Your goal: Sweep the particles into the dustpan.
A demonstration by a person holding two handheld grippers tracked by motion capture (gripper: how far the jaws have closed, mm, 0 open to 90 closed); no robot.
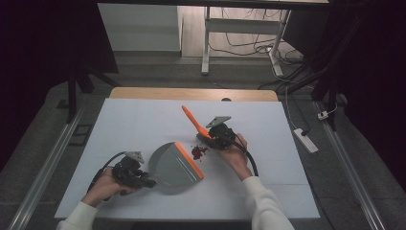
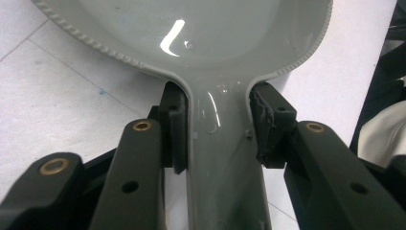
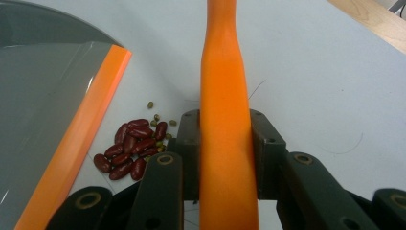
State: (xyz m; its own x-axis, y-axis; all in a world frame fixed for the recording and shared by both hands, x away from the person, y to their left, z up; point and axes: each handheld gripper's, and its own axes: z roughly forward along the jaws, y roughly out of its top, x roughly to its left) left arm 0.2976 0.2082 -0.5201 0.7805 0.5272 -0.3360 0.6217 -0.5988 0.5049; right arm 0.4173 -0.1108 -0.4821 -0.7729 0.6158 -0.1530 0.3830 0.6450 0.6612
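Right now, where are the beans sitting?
In the high view, the red beans lie mid-table, just off the dustpan's orange lip and beside the right gripper holding the orange brush handle.

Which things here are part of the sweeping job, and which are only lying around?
Part of the job: grey dustpan, orange brush handle, red beans, small green beans.
Lying around: power strip on the floor, desk frame behind.
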